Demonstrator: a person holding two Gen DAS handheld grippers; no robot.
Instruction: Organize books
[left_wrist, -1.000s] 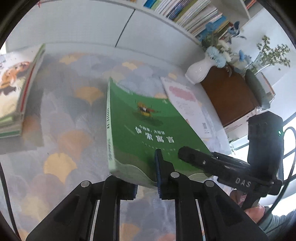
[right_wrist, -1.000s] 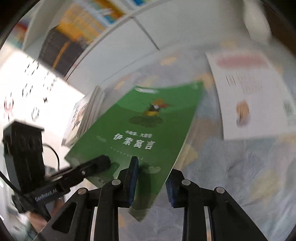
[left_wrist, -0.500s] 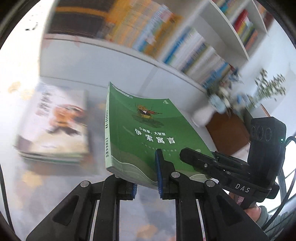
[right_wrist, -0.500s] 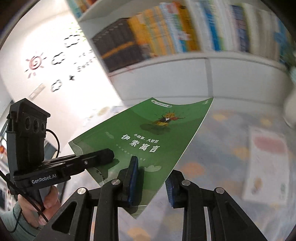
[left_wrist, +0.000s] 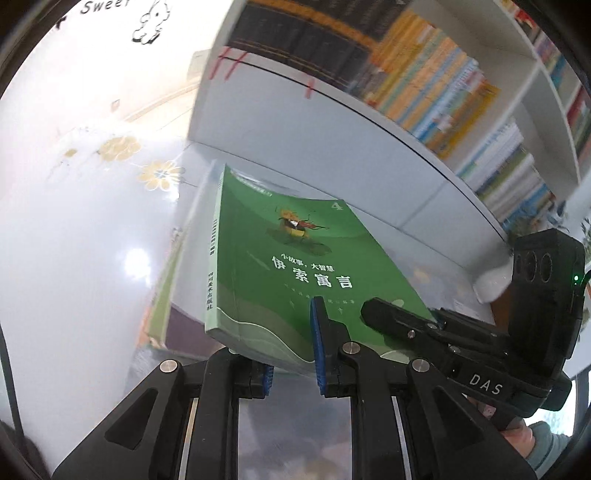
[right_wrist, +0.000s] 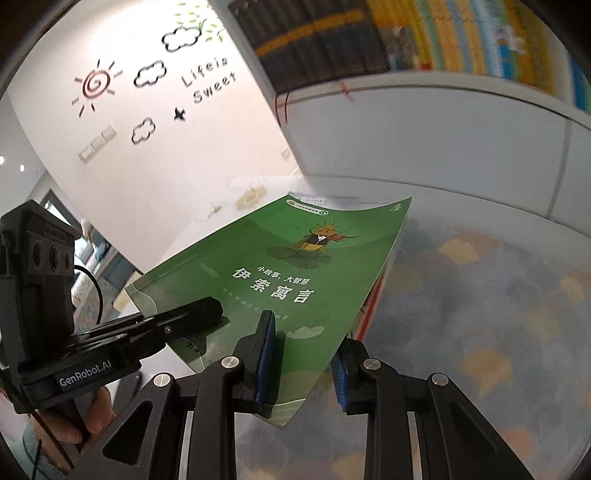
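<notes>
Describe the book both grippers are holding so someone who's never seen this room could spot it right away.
Find the white bookcase packed with colourful spines; in front of it, lifted above the leaf-patterned table, is the green book. The left gripper and right gripper clamp its near edge. It alone has a plain green cover, with white Chinese title and a small insect picture.

Open bench to the right, shelf wall ahead

The green book (right_wrist: 295, 280) fills the middle of both views — under it a stack of books (left_wrist: 173, 280) at 9 o'clock blocks the bench edge. The white bookcase (right_wrist: 424, 140) closes off 12 to 2 o'clock; the bare wall (right_wrist: 155, 155) stands at 10. The leaf-patterned bench (right_wrist: 498, 314) lies clear from 3 to 5 o'clock.
</notes>
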